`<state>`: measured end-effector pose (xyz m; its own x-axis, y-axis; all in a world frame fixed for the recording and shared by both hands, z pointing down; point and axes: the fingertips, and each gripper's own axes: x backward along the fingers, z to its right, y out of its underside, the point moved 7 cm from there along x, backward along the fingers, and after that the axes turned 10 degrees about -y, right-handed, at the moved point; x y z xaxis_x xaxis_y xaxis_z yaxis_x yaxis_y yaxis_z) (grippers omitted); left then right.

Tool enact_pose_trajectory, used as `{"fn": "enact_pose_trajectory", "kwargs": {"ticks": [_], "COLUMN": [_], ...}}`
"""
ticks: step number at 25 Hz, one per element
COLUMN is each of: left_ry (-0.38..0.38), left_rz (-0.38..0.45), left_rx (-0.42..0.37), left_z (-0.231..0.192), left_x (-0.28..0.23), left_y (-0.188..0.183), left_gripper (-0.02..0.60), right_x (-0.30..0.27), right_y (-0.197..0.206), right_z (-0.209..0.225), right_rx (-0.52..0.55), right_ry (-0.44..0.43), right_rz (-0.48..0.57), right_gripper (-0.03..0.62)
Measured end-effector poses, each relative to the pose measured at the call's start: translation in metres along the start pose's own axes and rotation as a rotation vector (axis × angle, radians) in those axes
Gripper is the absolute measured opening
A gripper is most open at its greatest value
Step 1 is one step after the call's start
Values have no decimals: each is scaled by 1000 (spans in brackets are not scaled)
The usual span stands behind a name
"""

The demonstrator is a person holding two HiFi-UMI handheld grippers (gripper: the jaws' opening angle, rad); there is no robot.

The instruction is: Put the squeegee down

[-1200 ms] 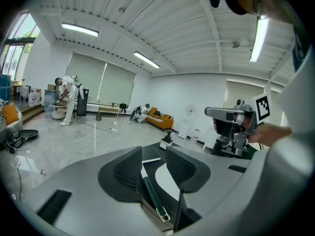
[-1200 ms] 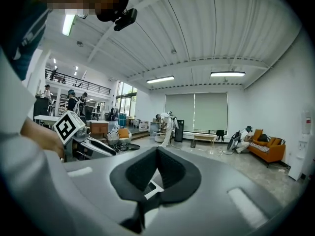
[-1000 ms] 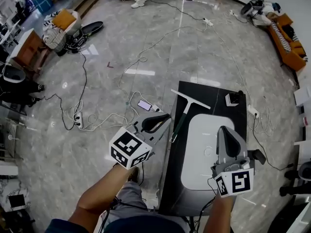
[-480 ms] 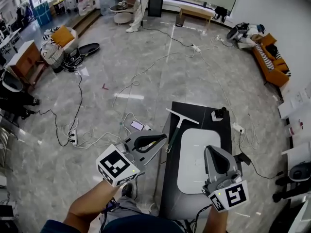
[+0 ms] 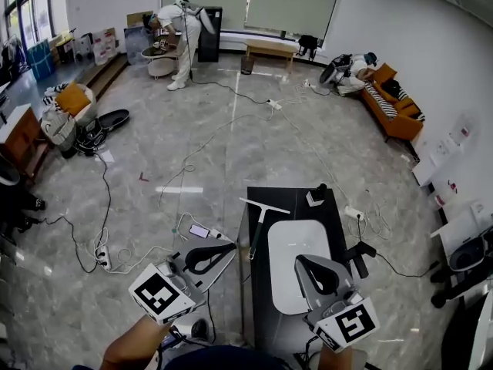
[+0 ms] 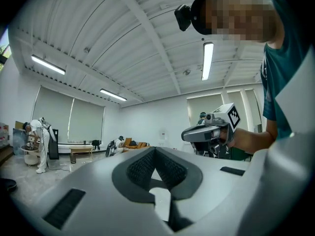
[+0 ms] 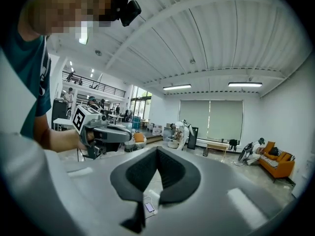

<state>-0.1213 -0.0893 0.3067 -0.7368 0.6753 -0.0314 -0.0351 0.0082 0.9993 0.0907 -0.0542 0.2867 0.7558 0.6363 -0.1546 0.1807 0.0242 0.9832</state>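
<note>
The squeegee [image 5: 259, 223], a white blade on a dark handle, lies flat on the black table [image 5: 254, 307], left of the white basin [image 5: 293, 272]. Nothing holds it. My left gripper [image 5: 231, 250] hangs off the table's left edge, below and left of the handle's end, its jaws shut and empty. My right gripper [image 5: 301, 262] is over the basin, jaws shut on nothing. In the left gripper view the shut tips [image 6: 155, 149] point level across the room, with the right gripper [image 6: 209, 132] beyond them. The right gripper view shows closed tips [image 7: 157, 151] and the left gripper [image 7: 106, 132].
A small black-and-white box [image 5: 316, 197] sits at the table's far end. A phone [image 5: 199, 230], a power strip [image 5: 100, 259] and long cables lie on the marble floor to the left. A person [image 5: 181, 33] bends over a table far back; an orange sofa [image 5: 393, 110] stands at the right wall.
Both grippers have risen and drawn back from the table toward me. The head view has tipped up to take in more of the room. The squeegee lies where it was.
</note>
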Motion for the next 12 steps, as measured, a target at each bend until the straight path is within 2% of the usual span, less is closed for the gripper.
{"fn": "enact_pose_trajectory", "kwargs": {"ticks": [12], "left_ry": [90], "left_rz": [-18], "left_rx": [-11], "left_z": [8], "left_x": [21], "left_y": [19], "left_gripper": [6], "right_x": [11], "right_y": [-7], "right_z": [-24], "right_rx": [-2], "right_ry": [93], "right_rz": [49], "right_gripper": [6]}}
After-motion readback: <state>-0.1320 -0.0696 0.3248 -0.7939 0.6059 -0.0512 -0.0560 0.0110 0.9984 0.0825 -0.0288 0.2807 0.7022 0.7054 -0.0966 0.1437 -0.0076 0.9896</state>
